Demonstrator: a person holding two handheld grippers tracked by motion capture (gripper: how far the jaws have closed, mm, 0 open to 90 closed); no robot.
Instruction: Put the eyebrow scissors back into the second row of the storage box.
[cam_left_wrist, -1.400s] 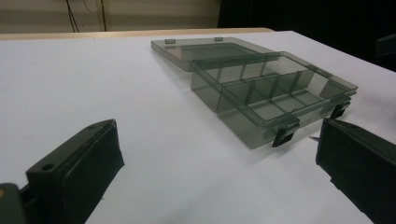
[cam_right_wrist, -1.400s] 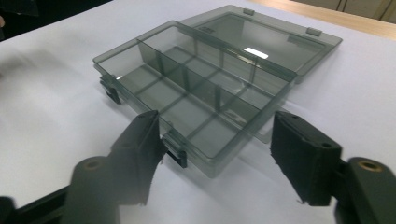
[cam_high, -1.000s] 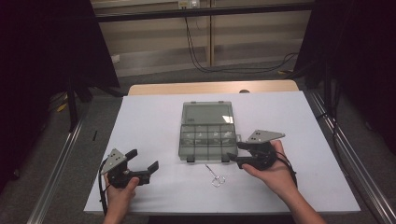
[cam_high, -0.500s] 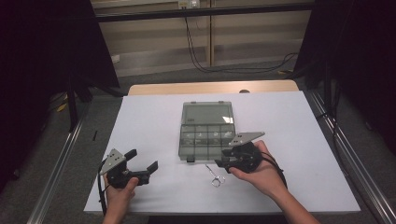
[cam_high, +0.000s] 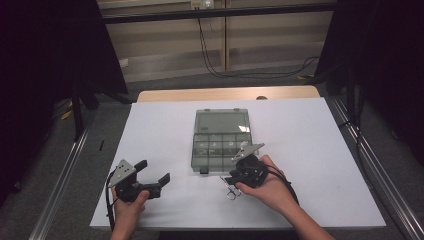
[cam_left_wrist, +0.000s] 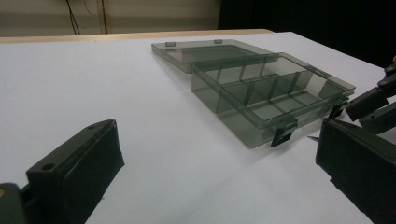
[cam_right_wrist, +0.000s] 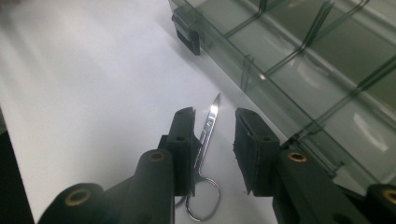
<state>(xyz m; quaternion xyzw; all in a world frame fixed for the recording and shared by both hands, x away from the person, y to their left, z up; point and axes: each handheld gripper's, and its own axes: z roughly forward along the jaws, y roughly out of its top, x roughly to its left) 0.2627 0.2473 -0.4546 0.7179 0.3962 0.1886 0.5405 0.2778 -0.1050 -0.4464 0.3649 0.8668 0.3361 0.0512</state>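
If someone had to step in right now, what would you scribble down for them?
Right tongs: over the small scissors, jaws have just been closing around the blades, not yet pinching.
Left tongs: open, holding nothing, off to the box's left.
Scissors lie flat on the white table, just in front of the compartment box, whose lid is open.
Done: approach.
Left: grip and lift; probably into a compartment.

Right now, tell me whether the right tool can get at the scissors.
Probably yes. The right tool hangs right over the scissors, its jaws astride the blades and just closing, pads not yet pressing. Nothing lies between; the open box sits clear alongside.
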